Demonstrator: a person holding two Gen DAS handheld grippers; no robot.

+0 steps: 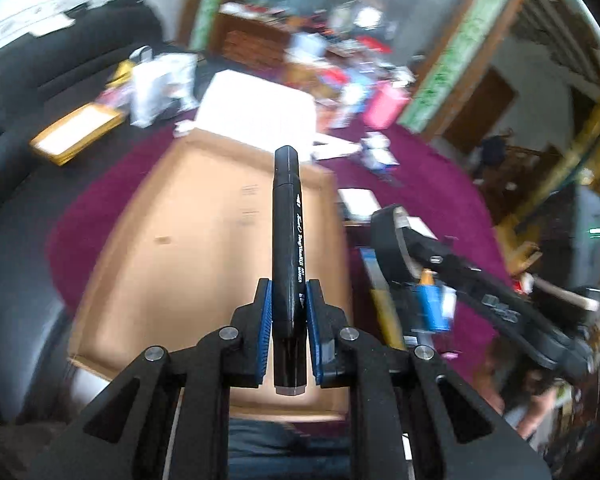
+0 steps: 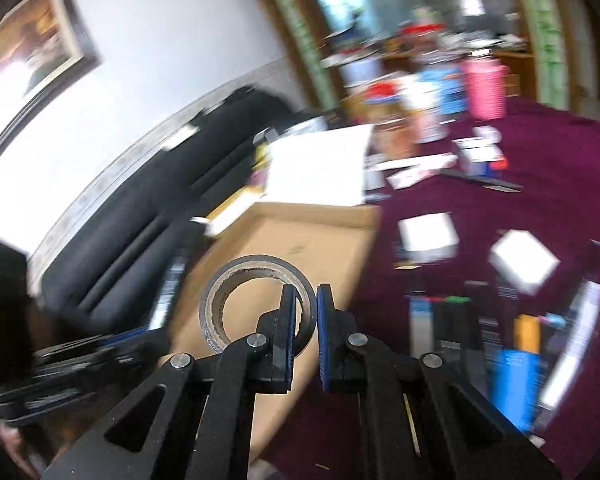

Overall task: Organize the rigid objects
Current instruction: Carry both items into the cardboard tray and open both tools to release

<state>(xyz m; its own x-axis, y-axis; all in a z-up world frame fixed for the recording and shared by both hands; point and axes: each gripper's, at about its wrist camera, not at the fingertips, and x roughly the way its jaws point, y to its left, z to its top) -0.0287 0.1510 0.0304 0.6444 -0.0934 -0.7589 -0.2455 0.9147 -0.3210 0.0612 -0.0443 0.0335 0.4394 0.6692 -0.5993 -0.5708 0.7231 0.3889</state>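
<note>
In the left wrist view, the left tongs [image 1: 287,328] are pinching a black marker pen [image 1: 286,264], its long axis pointing straight ahead over the flat brown cardboard box [image 1: 180,248].

In the right wrist view, the right tongs [image 2: 303,336] are clamping the wall of a black tape roll [image 2: 256,304], which is hanging above that box's [image 2: 300,240] near edge on the maroon-clothed surface [image 2: 480,208].

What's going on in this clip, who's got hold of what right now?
A person is working with two handheld grippers over a table with a maroon cloth. The left gripper is clamped on a black marker that points forward from its jaws. The right gripper pinches the wall of a roll of black tape. Both items are held above a flat cardboard box; neither has been set down. Other small items lie scattered, blurred.
</note>
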